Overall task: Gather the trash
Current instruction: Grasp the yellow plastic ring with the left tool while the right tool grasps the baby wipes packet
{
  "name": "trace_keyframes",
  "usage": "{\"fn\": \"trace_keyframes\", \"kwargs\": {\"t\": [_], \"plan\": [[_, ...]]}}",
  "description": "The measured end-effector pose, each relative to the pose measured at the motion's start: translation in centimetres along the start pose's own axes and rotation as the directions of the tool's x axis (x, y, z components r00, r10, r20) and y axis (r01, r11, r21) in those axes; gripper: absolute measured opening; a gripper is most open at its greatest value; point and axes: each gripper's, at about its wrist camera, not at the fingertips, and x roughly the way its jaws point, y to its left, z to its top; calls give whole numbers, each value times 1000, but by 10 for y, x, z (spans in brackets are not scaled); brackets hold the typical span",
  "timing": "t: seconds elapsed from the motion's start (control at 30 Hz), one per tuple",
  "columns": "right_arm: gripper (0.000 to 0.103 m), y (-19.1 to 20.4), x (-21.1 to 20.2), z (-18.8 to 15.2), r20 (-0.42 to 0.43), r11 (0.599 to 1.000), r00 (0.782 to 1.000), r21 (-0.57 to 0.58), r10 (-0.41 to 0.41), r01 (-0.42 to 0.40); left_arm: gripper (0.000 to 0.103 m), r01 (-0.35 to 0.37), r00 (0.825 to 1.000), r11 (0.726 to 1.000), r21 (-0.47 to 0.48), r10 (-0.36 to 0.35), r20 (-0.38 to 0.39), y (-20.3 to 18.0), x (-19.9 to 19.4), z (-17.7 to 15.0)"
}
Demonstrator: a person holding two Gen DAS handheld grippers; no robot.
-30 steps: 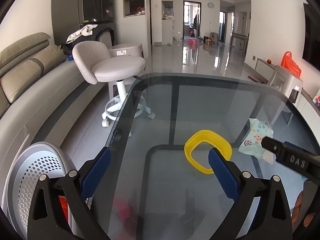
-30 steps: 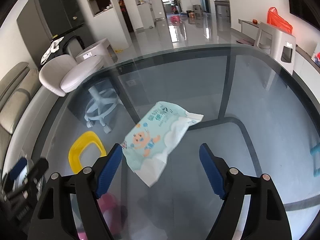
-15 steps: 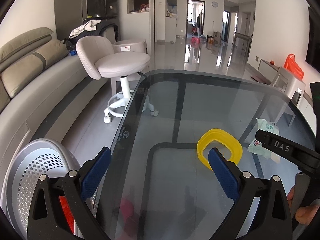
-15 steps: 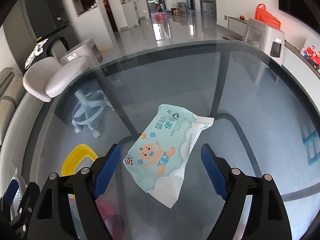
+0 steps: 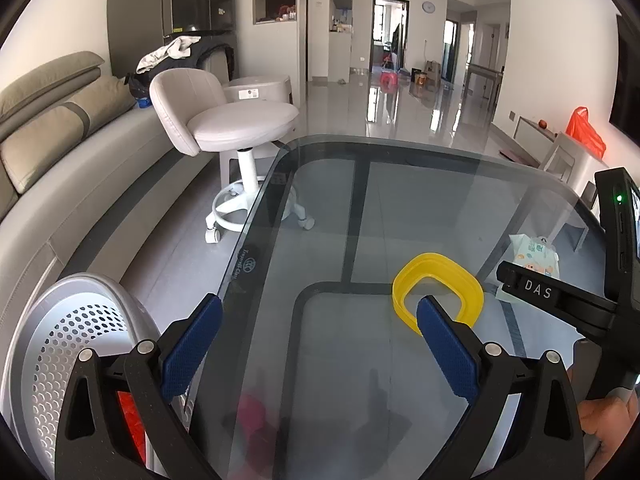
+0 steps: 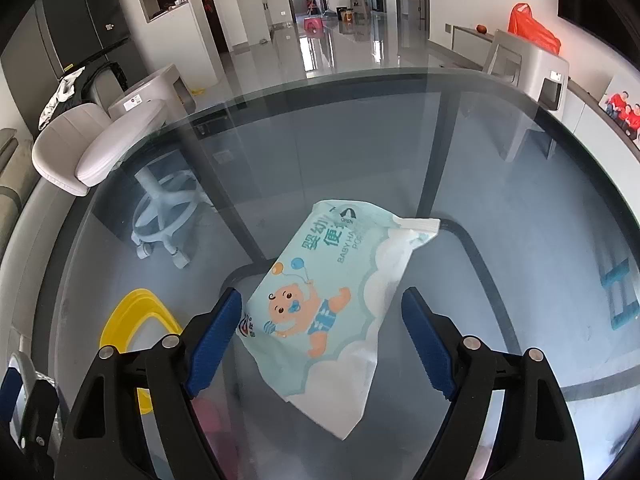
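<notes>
A pale blue baby-wipes wrapper (image 6: pixel 332 296) lies flat on the glass table (image 6: pixel 520 208); it also shows in the left wrist view (image 5: pixel 534 254). My right gripper (image 6: pixel 322 328) is open, its blue pads either side of the wrapper's near end, just above it. A yellow plastic ring (image 5: pixel 438 292) lies on the glass left of the wrapper, also in the right wrist view (image 6: pixel 136 320). My left gripper (image 5: pixel 316 344) is open and empty above the table's near left edge. A grey perforated bin (image 5: pixel 60 348) stands beside the table at lower left.
A white swivel stool (image 5: pixel 236 128) stands on the floor beyond the table's left edge. A grey sofa (image 5: pixel 48 132) runs along the left. A grey plastic stool (image 6: pixel 528 72) with an orange bag (image 6: pixel 532 28) stands at the far right.
My right gripper has come closer and lower over the wrapper, which now sits between its pads. My left gripper has drifted back and left; the yellow ring shifted right in its view.
</notes>
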Motion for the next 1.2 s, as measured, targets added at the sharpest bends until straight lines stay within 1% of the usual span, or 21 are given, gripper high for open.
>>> {"fn": "trace_keyframes", "kwargs": {"t": [0.07,0.1,0.13,0.33,0.57,0.77,1.0,1.2], "plan": [[78,-1,0,0,-1,1000,1000,-4,4,-4,96,3,1000,1000,6,-3,0,-3,0,-1],[76,-2,-1,0,1,1000,1000,-8,5,-5,96,5,1000,1000,8,-5,0,-3,0,-1],[71,-3,-1,0,2,1000,1000,-11,9,-9,96,7,1000,1000,12,-7,-1,-5,0,-1],[60,-6,-5,0,1,999,999,-36,40,-40,96,26,1000,1000,13,-25,-11,-10,2,0],[59,-16,-16,1,6,997,997,-39,72,-72,96,59,998,998,34,-58,-32,-27,6,-2],[59,-36,-30,11,31,995,995,-8,97,-97,96,126,989,991,39,-122,-82,-51,15,-4],[59,-58,-35,16,41,995,994,13,97,-97,96,123,988,991,57,-117,-97,-70,24,-4],[59,-72,-39,17,44,993,993,35,111,-113,96,95,990,994,58,-88,-111,-79,38,-2]]}}
